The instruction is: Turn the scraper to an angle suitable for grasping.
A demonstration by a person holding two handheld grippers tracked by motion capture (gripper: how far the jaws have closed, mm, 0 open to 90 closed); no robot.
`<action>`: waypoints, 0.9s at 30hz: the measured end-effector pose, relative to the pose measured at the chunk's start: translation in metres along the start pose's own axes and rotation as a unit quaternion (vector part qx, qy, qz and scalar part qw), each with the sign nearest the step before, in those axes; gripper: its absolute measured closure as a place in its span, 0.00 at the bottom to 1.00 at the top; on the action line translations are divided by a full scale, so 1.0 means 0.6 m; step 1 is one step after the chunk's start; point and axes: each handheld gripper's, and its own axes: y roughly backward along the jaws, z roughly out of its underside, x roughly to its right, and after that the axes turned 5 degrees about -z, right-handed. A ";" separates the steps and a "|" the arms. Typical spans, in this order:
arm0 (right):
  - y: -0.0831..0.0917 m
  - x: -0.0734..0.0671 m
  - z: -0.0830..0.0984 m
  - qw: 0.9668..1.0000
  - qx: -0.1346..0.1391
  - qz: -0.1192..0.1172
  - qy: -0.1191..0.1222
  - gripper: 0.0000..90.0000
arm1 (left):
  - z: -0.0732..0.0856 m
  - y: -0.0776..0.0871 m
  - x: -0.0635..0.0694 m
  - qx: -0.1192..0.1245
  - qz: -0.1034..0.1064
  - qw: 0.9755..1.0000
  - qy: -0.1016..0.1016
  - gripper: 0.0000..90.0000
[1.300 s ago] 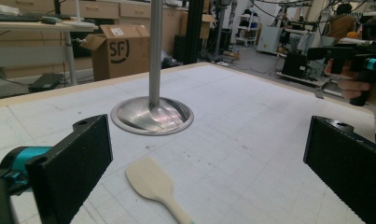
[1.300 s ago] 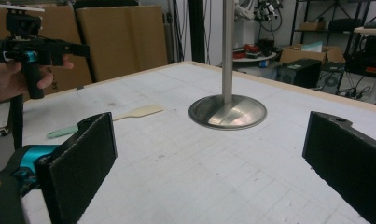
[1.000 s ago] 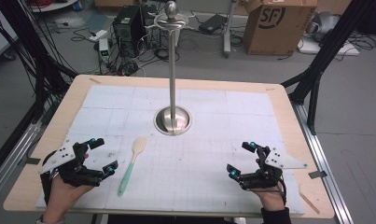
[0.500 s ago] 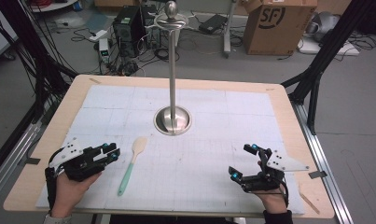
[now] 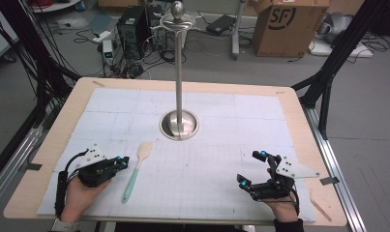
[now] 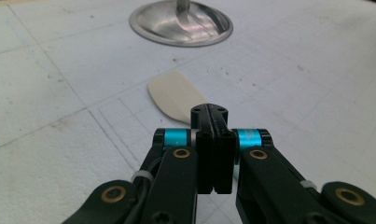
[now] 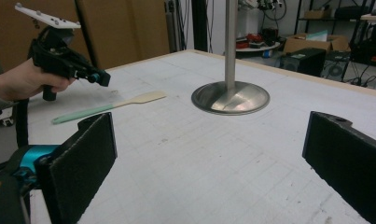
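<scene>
White mat [image 5: 221,145], spatula [image 5: 134,170] just right of left tool [image 5: 122,162]

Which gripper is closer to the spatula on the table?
Left. The left gripper hangs just beside the spatula, jaws shut, nothing between them. The right gripper sits far across the mat, jaws open.

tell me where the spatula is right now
In the high view the spatula lies flat on the white mat, left of centre, just right of the left gripper and in front of the metal stand's base.
</scene>
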 end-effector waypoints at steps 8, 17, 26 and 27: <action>0.004 -0.001 0.001 1.000 -0.001 0.002 0.000 0.02 | 0.002 -0.021 0.003 -0.046 0.003 0.999 -0.001 1.00; 0.007 0.000 0.005 1.000 -0.003 0.004 -0.003 0.02 | 0.005 -0.034 0.005 -0.087 0.016 0.996 0.001 1.00; 0.012 0.001 0.005 1.000 -0.001 0.007 -0.004 0.02 | 0.006 -0.028 0.011 -0.109 0.039 0.993 -0.002 1.00; 0.012 0.001 0.006 1.000 -0.002 0.007 -0.004 0.02 | 0.006 -0.028 0.015 -0.109 0.039 0.993 -0.001 1.00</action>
